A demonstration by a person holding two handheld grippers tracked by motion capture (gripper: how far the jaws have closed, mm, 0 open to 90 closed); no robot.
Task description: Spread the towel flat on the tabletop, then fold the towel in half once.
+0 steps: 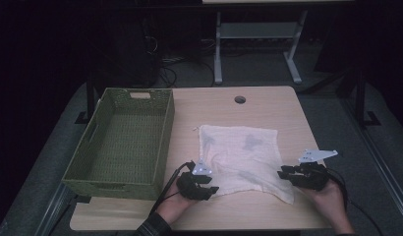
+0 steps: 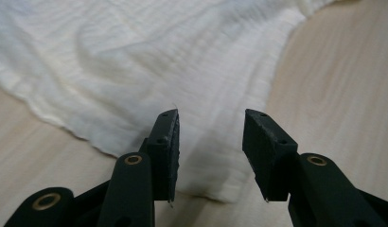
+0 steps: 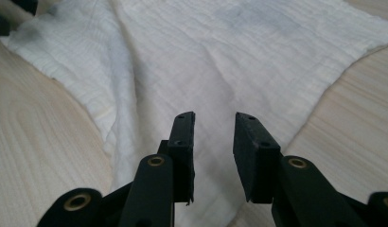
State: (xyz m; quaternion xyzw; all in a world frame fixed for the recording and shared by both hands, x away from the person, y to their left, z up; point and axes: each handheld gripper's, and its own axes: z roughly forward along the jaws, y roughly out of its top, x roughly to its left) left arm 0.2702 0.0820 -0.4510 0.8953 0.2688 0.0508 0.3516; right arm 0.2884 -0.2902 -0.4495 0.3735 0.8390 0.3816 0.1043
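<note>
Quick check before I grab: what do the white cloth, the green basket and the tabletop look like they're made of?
White cloth: looks like thin woven cotton, gauze-like; crinkled ribbed texture, soft folds, matte. Green basket: seems woven plastic or dyed fibre; regular mesh pattern on its walls, too small to tell which. Table: pale wood-grain surface, smooth and matte, likely laminate rather than solid wood.

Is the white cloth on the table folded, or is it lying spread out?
Spread out. The white cloth lies open in one layer on the table, wrinkled, its corners showing, beside the green basket.
</note>
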